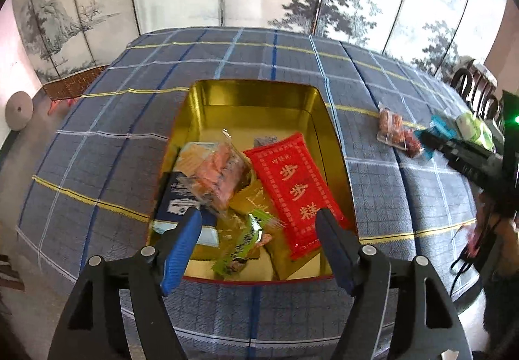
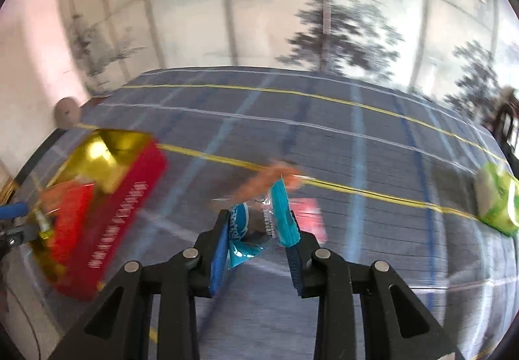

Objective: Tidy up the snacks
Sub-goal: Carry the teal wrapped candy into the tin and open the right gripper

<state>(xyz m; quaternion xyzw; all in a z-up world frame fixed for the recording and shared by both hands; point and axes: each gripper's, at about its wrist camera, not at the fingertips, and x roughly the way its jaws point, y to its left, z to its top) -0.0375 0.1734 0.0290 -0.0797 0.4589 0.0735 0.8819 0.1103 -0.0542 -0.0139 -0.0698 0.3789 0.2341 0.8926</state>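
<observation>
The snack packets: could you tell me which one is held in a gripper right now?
The blue packet, pinched between the right gripper's fingers above the cloth. The red packet and the others lie loose in the tin.

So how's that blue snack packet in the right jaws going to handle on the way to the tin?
The blue snack packet is a thin film wrapper, so it will probably flop and swing. It looks light for its size, so the right gripper should carry it easily. The glossy film may slip, since its crimped edge sticks out past the jaws.
</observation>
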